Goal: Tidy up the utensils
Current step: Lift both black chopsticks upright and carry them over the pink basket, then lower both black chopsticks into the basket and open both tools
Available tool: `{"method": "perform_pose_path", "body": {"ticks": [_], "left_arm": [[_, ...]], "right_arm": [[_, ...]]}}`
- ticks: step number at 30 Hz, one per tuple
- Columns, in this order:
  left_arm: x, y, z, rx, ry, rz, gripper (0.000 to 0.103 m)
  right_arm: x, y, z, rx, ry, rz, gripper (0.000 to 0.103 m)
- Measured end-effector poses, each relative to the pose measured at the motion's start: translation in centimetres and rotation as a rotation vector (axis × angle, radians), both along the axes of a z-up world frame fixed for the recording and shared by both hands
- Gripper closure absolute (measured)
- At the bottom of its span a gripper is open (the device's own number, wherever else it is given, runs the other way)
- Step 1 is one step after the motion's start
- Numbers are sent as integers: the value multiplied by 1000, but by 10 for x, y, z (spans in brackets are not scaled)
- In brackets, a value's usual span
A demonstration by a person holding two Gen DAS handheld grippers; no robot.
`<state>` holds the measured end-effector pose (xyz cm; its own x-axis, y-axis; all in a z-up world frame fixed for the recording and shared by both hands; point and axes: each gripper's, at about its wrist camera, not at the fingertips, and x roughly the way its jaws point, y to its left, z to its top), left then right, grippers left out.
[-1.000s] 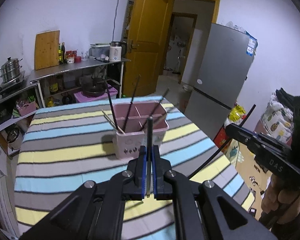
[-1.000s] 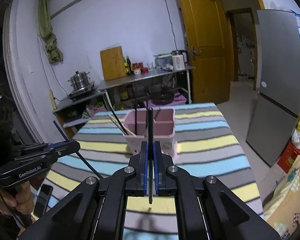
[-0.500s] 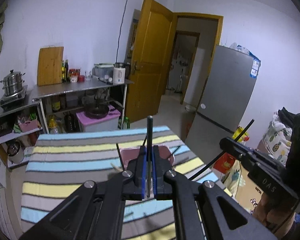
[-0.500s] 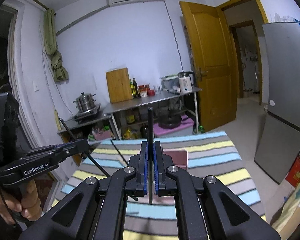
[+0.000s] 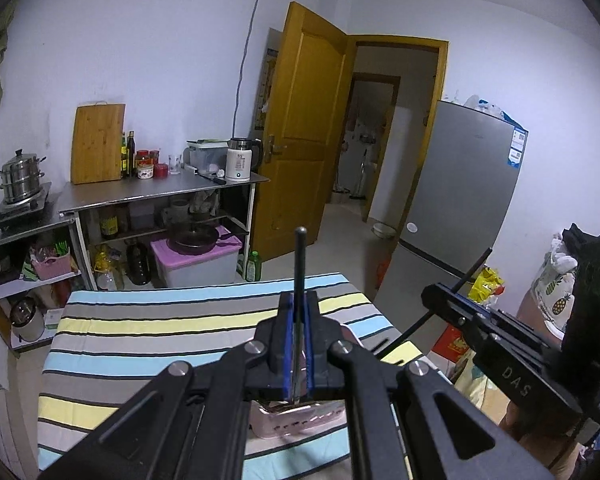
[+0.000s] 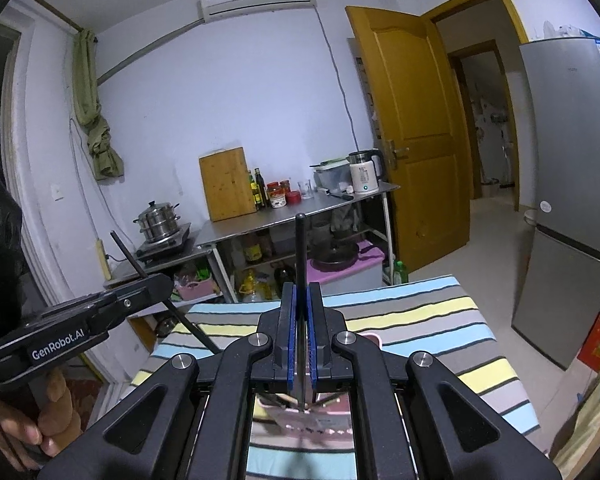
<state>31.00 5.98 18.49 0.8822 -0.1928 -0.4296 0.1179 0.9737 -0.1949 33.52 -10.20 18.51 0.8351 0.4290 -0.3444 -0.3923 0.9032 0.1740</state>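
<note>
My left gripper point(image 5: 299, 300) is shut on a black chopstick point(image 5: 300, 256) that stands upright between the blue pads. My right gripper point(image 6: 301, 292) is shut on another black chopstick point(image 6: 301, 248), also upright. The pink utensil holder point(image 5: 300, 420) sits on the striped table, mostly hidden under my left gripper; it also shows in the right wrist view point(image 6: 320, 420) under the right gripper. Each gripper shows in the other's view: the right one point(image 5: 436, 294) and the left one point(image 6: 156, 284), each with its chopstick slanting through.
The striped tablecloth point(image 5: 160, 332) covers the table. A steel counter point(image 5: 160, 192) with a cutting board, bottles and kettle stands behind. A yellow door point(image 5: 300, 140) and a grey fridge point(image 5: 460, 200) stand at the right.
Both grippers have risen and tilted up with their chopsticks. The pink holder has dropped from the middle of both views to under the grippers.
</note>
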Motion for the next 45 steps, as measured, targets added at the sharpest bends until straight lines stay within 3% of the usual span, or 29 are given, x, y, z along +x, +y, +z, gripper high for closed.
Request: {"method": "perform_pose_path", "body": {"ticks": [12, 24, 33, 35, 36, 38, 45], "left_arm": [[25, 8, -44, -39, 66, -6, 98], [29, -3, -62, 5, 105, -12, 96], [36, -1, -85, -18, 171, -15, 94], [33, 1, -85, -30, 169, -19, 90], [31, 1, -84, -34, 166, -21, 83], [26, 1, -81, -35, 153, -20, 71], [7, 5, -68, -37, 125, -2, 69]], "right_arm": [[20, 16, -42, -51, 49, -4, 99], [17, 25, -54, -110, 57, 5, 99], [29, 26, -73, -104, 162, 36, 98], [30, 24, -76, -98, 184, 44, 97], [29, 22, -76, -96, 185, 45, 97], [25, 20, -75, -88, 178, 51, 86], [3, 15, -63, -83, 144, 58, 84]]}}
